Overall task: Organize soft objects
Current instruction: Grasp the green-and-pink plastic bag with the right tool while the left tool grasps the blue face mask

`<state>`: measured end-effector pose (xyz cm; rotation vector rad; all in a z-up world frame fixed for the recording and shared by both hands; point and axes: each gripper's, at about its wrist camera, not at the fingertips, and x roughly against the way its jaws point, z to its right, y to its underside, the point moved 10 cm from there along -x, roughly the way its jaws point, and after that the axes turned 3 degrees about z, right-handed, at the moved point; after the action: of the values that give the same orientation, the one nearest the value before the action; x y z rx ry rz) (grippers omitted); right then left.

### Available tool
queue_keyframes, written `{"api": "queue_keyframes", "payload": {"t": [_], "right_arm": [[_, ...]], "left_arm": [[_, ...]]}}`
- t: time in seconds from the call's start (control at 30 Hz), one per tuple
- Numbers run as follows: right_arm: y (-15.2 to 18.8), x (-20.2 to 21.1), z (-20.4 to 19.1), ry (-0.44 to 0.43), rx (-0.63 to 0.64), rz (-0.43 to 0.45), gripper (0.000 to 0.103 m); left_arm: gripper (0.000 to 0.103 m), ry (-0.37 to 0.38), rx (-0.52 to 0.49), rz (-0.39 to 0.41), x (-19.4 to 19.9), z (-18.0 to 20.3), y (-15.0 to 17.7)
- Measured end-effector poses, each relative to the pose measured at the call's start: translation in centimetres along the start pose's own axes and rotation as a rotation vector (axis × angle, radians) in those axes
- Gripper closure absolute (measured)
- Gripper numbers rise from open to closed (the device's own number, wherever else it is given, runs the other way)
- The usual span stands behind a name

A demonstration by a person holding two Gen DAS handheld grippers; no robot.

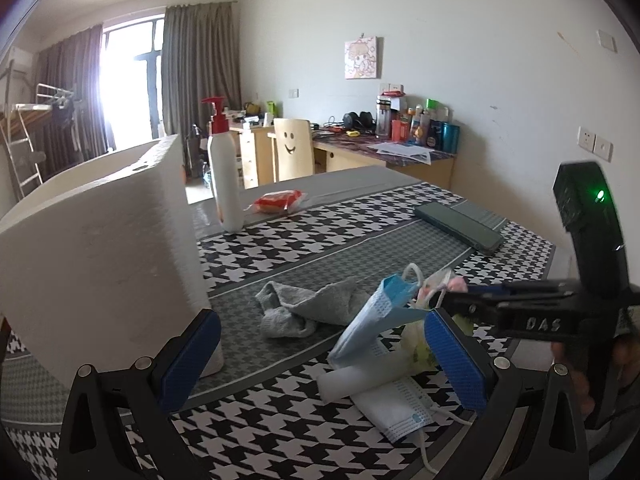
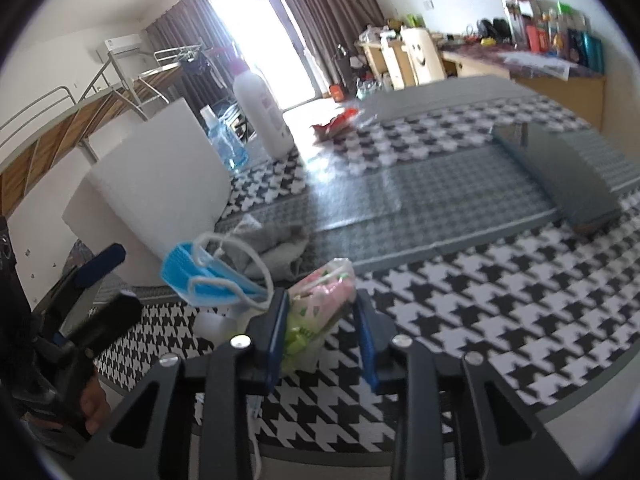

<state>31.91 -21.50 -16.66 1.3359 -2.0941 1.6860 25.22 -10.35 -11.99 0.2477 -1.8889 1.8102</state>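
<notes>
A houndstooth-covered bench (image 1: 360, 220) carried the scene, with a large white foam box (image 1: 100, 248) standing toward its left edge as the biggest thing on it. Behind the box, near the far edge, a white pump bottle (image 1: 226, 172) with a red top stood upright, a red snack packet (image 1: 278, 201) lay just beside it, and a flat dark case (image 1: 460, 226) rested toward the right edge. Near the middle of the bench, just beside the foam box, a crumpled grey cloth (image 1: 296, 308) lay in a heap. The left tool (image 1: 320, 360) hovered low over the near edge, its blue pads spread wide with nothing pressed between them; a white face mask (image 1: 400, 404) lay flat on the bench under it. From the right edge the right tool (image 2: 322, 332) reached in with its jaws drawn narrow around a pink-and-green patterned mask (image 2: 320, 300), the left pad (image 2: 278, 328) against the fabric, though whether the other pad pressed on it could not be told. A blue face mask (image 2: 200, 276) stood lifted off the bench just beside that left pad, its white ear loops dangling, tilted up above the white mask. A person's hand (image 2: 94, 404) gripped the handle of the left tool at the near edge.
</notes>
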Motion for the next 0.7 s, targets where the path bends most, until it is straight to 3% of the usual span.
{"api": "queue_keyframes", "payload": {"t": [0.23, 0.53, 0.7], "right_arm": [[-0.9, 1.2, 0.8, 0.041, 0.013, 0.041, 0.067], [-1.5, 2.6, 4.5, 0.179, -0.029, 0.077, 0.067], [-1.5, 2.9, 5.1, 0.165, -0.04, 0.086, 0.067]], "left_arm": [[0.001, 0.021, -0.013, -0.012, -0.7, 0.8, 0.1], [0.001, 0.04, -0.014, -0.037, -1.9, 1.9, 0.2], [0.001, 0.042, -0.014, -0.078, -2.9, 2.5, 0.6]]}}
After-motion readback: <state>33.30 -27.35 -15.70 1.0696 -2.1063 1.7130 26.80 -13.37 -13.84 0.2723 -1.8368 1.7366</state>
